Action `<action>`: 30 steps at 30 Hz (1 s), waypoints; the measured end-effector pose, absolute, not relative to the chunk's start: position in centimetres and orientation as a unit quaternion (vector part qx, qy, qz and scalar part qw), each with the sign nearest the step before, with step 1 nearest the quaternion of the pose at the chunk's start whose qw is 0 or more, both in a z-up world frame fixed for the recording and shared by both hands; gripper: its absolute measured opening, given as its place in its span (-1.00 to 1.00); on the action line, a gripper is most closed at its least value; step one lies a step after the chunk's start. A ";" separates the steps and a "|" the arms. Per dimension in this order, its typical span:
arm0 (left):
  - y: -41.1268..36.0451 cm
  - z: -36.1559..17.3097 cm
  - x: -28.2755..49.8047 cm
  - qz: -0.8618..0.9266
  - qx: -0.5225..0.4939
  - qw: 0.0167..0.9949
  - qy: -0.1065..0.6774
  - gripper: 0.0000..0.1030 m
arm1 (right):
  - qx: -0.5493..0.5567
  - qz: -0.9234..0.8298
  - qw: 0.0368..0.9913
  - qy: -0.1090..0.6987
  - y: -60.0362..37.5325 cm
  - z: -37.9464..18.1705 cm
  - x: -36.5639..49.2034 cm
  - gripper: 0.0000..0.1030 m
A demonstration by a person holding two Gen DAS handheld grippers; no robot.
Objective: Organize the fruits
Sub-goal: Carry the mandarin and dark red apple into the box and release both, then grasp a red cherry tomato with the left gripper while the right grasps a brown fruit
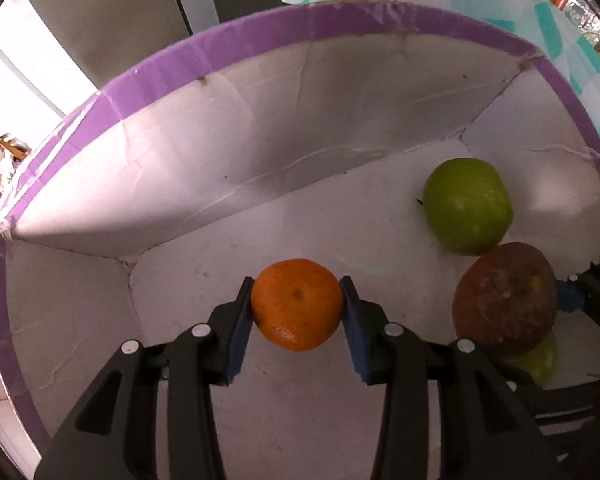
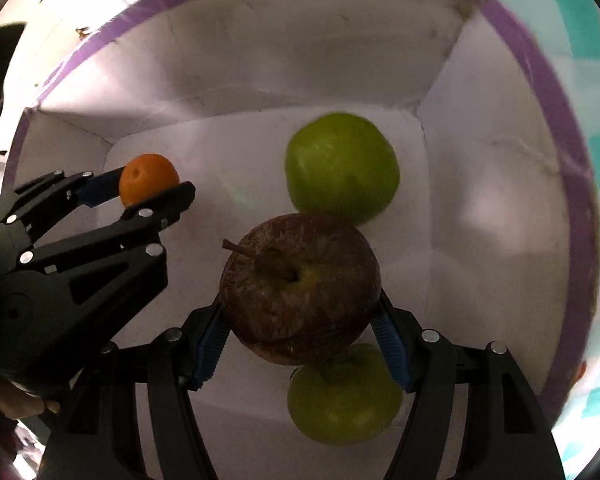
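Observation:
My left gripper (image 1: 297,304) is shut on an orange mandarin (image 1: 297,305) and holds it inside a white box with a purple rim (image 1: 259,36), above the box floor. My right gripper (image 2: 300,320) is shut on a dark red apple (image 2: 300,288) inside the same box. The red apple (image 1: 506,294) also shows at the right of the left wrist view. One green apple (image 2: 342,168) lies on the box floor beyond the red apple. A second green apple (image 2: 344,394) lies under it. The left gripper with the mandarin (image 2: 147,178) shows at the left.
The box walls (image 1: 219,152) stand close on the far side and both flanks. A white and teal checked cloth (image 1: 560,28) lies outside the box to the right. A bright window area shows at the far left.

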State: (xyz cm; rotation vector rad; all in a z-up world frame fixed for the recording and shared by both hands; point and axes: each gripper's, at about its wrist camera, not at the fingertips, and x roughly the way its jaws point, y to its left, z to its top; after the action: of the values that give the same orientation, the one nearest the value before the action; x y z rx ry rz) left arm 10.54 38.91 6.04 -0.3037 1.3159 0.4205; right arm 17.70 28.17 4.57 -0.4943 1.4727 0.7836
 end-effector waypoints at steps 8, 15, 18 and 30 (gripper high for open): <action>39.2 11.2 7.9 0.207 -0.145 0.798 0.547 0.50 | -0.115 0.364 0.722 0.577 23.8 11.4 16.9 0.48; 31.9 23.3 1.8 0.165 -0.076 0.921 0.344 0.97 | 0.061 0.307 0.869 0.384 7.8 23.1 9.7 0.72; 27.3 25.8 0.2 0.096 -0.059 0.951 0.288 0.97 | 0.079 0.204 0.892 0.396 2.1 21.9 7.1 0.72; 9.5 13.9 0.1 -0.186 0.042 0.857 0.479 0.97 | 0.082 0.013 0.852 0.516 -15.1 8.4 3.7 0.67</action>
State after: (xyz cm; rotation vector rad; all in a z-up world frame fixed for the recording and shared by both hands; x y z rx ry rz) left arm 0.11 9.47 13.91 0.0885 1.0065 -0.3903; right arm 3.71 -15.14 8.41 0.1719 1.0863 0.0271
